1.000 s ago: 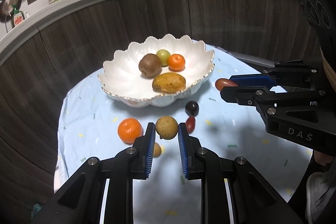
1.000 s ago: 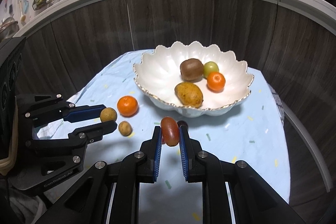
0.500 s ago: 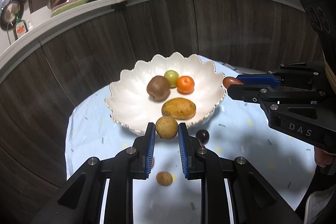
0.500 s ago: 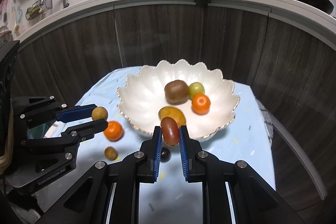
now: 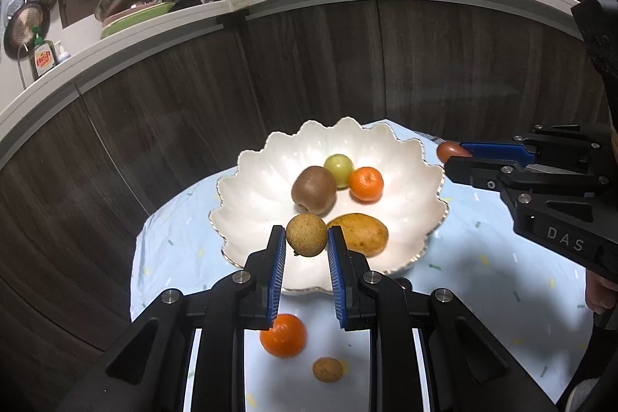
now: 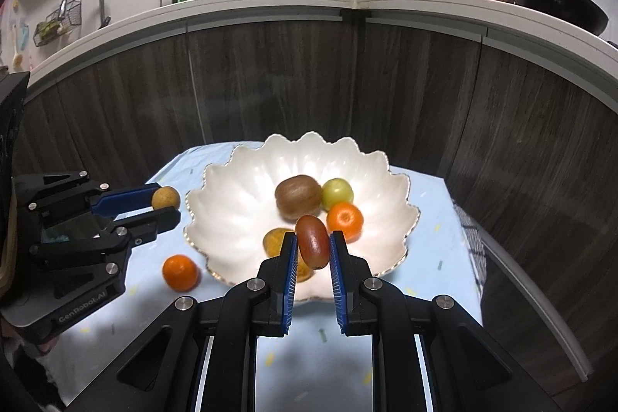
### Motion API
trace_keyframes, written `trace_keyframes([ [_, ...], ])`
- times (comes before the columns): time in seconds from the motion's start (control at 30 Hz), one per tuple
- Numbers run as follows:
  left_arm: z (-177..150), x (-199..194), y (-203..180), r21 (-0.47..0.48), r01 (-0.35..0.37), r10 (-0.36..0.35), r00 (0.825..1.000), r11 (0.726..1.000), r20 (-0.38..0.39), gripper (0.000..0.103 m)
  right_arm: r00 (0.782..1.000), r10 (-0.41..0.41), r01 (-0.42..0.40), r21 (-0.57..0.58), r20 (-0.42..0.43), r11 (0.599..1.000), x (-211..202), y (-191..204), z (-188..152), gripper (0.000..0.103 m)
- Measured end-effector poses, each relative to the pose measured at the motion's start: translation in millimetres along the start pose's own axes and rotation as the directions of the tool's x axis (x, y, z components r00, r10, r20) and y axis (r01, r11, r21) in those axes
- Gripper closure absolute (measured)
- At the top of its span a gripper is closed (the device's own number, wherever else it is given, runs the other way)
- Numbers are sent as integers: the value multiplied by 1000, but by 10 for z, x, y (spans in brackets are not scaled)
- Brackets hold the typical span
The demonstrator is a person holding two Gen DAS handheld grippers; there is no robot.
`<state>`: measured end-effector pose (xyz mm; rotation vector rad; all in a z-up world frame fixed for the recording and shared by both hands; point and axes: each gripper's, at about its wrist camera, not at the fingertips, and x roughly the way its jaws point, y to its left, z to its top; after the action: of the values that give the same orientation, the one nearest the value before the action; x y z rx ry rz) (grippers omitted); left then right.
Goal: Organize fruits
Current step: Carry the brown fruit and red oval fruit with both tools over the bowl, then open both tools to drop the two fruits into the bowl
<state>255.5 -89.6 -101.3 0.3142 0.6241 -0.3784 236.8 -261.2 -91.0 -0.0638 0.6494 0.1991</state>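
My left gripper point(image 5: 306, 239) is shut on a round tan longan point(image 5: 306, 235), held in the air in front of the white scalloped bowl point(image 5: 251, 180). My right gripper point(image 6: 313, 246) is shut on a dark red oval date point(image 6: 313, 241), raised before the same bowl point(image 6: 231, 203). Inside the bowl lie a kiwi point(image 5: 313, 189), a green fruit point(image 5: 338, 165), a small orange point(image 5: 366, 183) and a yellow-brown mango point(image 5: 360, 233). Each gripper shows in the other's view: the right gripper point(image 5: 450, 155) at the bowl's right rim, the left gripper point(image 6: 166, 205) at its left rim.
On the pale blue cloth point(image 5: 483, 257) near me lie a loose orange point(image 5: 283, 334) and a small tan longan point(image 5: 327, 368). A dark fruit point(image 5: 403, 282) peeks out beside the left gripper's finger. Dark wood cabinet fronts point(image 6: 270, 83) rise right behind the table, under a crowded counter.
Both grippers have risen and moved toward the bowl, each carrying its fruit. The loose orange, small longan and dark fruit on the cloth have slid lower in both views.
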Motion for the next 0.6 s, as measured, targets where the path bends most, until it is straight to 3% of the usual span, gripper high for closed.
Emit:
trace_keyframes([
  [0.6,127,402,214,-45,-27,26,999,999,-33,81,998,-50,53,61,-45,997,350,-200,134,85],
])
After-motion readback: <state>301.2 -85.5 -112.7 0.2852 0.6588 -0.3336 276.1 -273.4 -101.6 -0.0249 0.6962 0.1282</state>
